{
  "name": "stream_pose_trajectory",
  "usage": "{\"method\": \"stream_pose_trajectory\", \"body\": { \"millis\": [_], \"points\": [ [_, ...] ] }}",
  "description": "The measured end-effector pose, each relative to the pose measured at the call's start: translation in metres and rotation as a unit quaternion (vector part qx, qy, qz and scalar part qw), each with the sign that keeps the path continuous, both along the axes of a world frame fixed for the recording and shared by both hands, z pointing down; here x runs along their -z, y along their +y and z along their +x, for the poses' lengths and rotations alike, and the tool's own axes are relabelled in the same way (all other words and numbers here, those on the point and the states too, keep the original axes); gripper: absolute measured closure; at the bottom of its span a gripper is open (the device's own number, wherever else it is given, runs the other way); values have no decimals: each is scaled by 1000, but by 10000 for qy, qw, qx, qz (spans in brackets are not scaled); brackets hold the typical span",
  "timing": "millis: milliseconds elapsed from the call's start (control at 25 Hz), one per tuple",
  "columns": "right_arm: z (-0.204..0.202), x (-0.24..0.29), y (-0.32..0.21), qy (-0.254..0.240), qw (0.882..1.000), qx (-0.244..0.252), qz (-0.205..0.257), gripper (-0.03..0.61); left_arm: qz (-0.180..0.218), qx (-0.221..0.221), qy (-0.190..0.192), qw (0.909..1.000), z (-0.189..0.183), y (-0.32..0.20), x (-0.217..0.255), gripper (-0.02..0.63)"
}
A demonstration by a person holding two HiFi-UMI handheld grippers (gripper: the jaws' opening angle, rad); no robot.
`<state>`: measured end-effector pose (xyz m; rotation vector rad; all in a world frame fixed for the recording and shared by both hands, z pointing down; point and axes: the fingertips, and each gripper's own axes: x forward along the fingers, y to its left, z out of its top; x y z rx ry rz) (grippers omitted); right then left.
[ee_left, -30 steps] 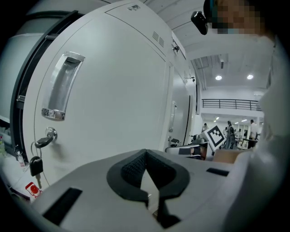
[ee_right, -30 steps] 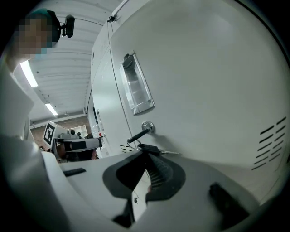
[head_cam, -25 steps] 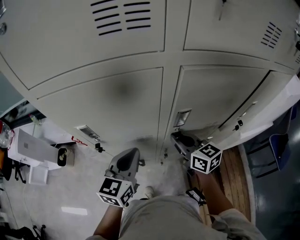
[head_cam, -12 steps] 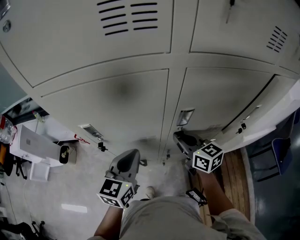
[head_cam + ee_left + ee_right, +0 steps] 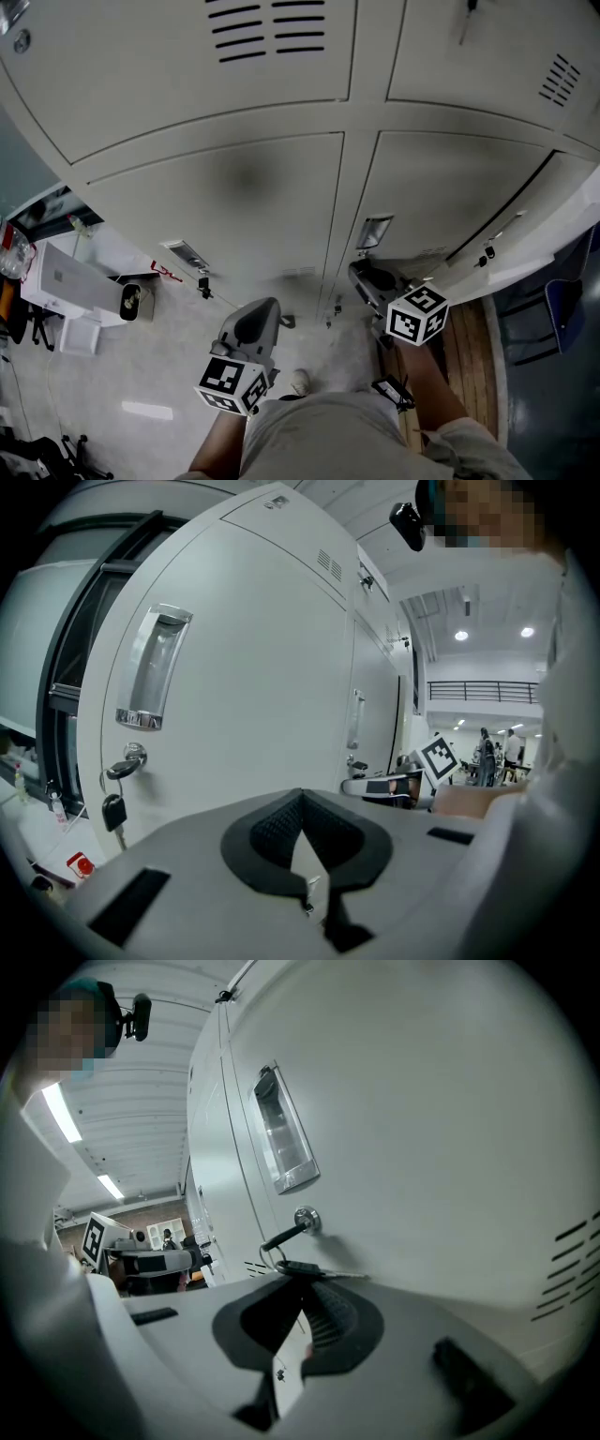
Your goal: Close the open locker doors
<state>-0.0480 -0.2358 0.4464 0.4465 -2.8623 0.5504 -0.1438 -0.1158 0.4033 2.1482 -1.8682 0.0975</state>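
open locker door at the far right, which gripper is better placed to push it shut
Right. The right gripper sits next to the ajar door; the left gripper faces closed lockers farther away.

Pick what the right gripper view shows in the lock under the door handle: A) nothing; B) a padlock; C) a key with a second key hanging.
C: a key sticks out of the lock below the recessed handle, a second key dangling from it.

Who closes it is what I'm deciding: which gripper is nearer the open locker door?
Right. The right gripper is in front of the closed door beside the open locker door, apart from it; the left gripper is one door farther left.
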Motion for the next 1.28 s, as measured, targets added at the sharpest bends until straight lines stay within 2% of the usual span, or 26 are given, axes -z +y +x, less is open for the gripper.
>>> {"method": "stream_pose_trajectory", "body": {
  "millis": [520, 880, 1280],
  "points": [
    [33, -5, 20, 34, 9998, -168, -91, 554, -54, -227, 26, 9997, 30, 6, -2, 598],
    [77, -3, 49, 11, 9991, -411, -143, 554, -100, -746, 24, 9972, 79, 2, -4, 598],
    [132, 10, 79, -89, 9966, -812, -92, 554, -133, -1408, -26, 9899, 142, -5, -6, 598]
  ]
}}
